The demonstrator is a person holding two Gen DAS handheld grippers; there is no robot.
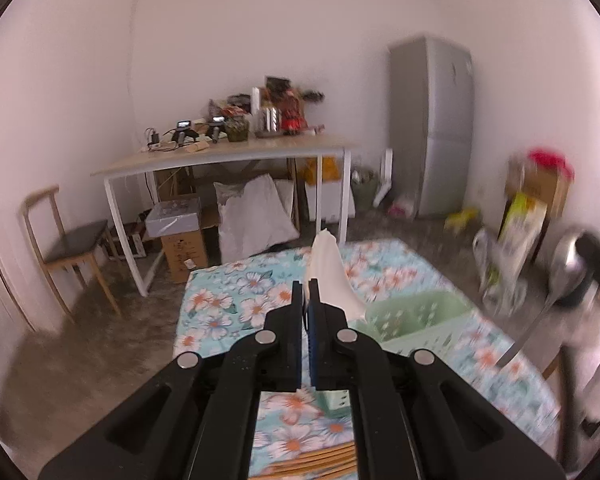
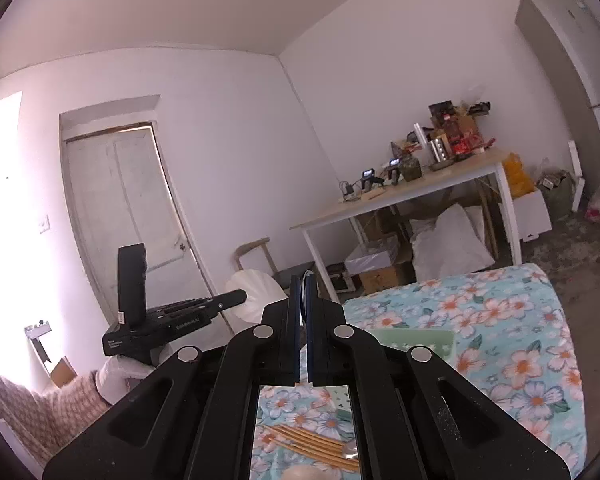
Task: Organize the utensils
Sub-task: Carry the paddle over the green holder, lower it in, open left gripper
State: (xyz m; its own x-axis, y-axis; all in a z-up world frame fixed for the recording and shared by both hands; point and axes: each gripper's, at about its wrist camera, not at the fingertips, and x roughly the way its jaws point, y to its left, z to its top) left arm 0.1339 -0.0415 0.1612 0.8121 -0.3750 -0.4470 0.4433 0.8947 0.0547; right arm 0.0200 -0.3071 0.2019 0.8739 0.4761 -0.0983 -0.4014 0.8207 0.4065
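Room: we see white walls, a grey floor, a tall grey fridge [image 1: 432, 128] in the far corner and a pale door [image 2: 120, 208] on the left of the right wrist view.
Far table: a white-legged desk [image 1: 220, 156] stands against the back wall, cluttered on top, with boxes and a white sack [image 1: 256, 216] beneath it; a wooden chair [image 1: 64, 240] sits just beside it.
Work surface: we look down on a table under a blue floral cloth [image 1: 236, 300], well apart from the desk.
Basket: a pale green slotted basket [image 1: 416, 316] rests on the cloth, right of the left gripper's tips.
Left gripper: the left gripper [image 1: 309, 292] has its fingers pressed together on a white plastic utensil [image 1: 330, 276], whose broad end sticks up and forward past the tips; in the right wrist view we see the same white piece [image 2: 256, 296] ahead of that gripper's black body.
Right gripper: the right gripper [image 2: 304, 284] has its fingers together; something thin shows at the tips, but we cannot tell from there what it is. In the left wrist view a blurred metal ladle [image 1: 556, 280] hangs at the right edge under a black shape.
Person: a gloved hand [image 2: 116, 376] and a checked sleeve [image 2: 32, 404] show at lower left.
Remaining utensils: wooden chopsticks [image 2: 312, 446] lie on the cloth under the right gripper, a metal spoon [image 2: 350, 450] touching them.
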